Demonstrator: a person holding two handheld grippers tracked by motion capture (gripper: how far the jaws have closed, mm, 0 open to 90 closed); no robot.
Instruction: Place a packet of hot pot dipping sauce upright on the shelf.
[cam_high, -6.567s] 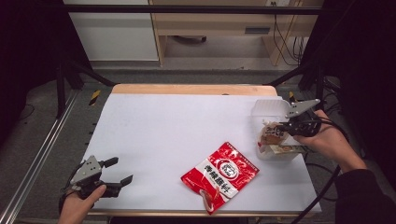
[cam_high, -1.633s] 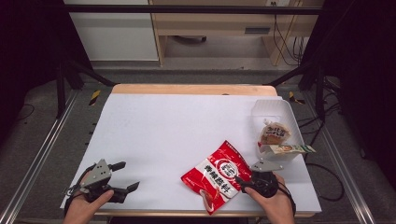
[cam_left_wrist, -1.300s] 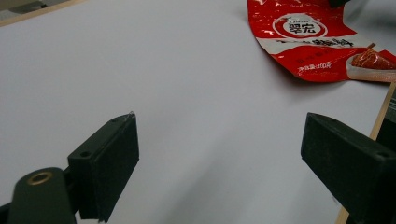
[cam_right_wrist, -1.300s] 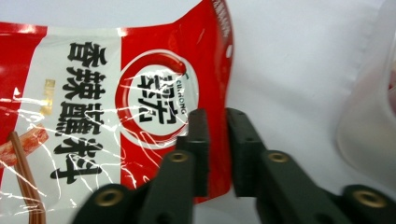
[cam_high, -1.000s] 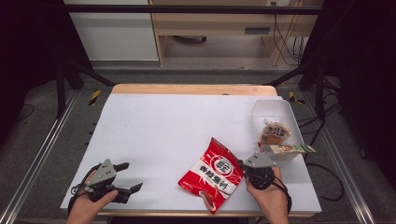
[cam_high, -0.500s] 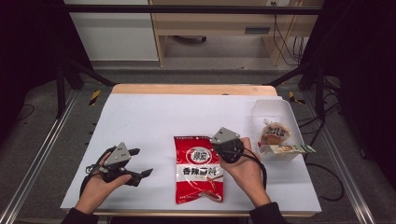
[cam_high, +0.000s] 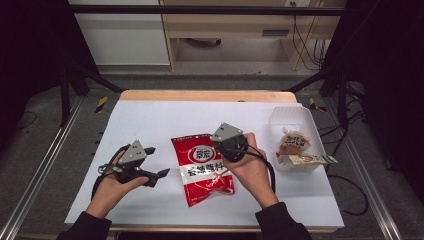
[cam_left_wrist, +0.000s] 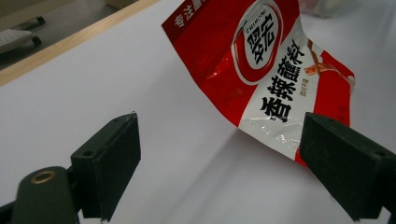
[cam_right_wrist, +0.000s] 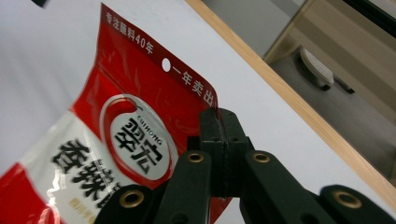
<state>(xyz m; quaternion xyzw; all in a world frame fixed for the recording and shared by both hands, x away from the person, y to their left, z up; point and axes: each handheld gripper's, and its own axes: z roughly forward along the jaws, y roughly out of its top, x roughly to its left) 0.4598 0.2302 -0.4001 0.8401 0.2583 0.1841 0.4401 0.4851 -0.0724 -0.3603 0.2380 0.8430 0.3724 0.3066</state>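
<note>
The glossy red and white foil snack pouch (cam_high: 202, 167) with Chinese lettering lies near the middle of the white tabletop (cam_high: 150, 117), its top edge with the small punched hole pointing away from the person and its lower end toward the near edge. Its upper right corner is lifted off the surface, so the pouch curves slightly instead of lying flat. That corner is pinched by the right gripper (cam_high: 220, 144): in the right gripper view the two black jaws are pressed together on the red top strip of the pouch (cam_right_wrist: 154, 60), just beside the hole, with nothing else between them. The right hand (cam_high: 250, 167) holding this gripper rests to the right of the pouch.

To the left of the pouch, apart from it, the left gripper (cam_high: 157, 161) is held in the left hand (cam_high: 107, 187) just above the tabletop. Its jaws stand wide apart and hold nothing; in the left gripper view the pouch (cam_left_wrist: 275, 70) lies ahead of them, its lower corner near the right-hand jaw without touching it.

At the right side of the tabletop stands a clear plastic rectangular tub (cam_high: 285, 112) holding a round wrapped bun (cam_high: 294, 142), with a long wrapped snack bar (cam_high: 310, 160) lying across its near rim.
</note>
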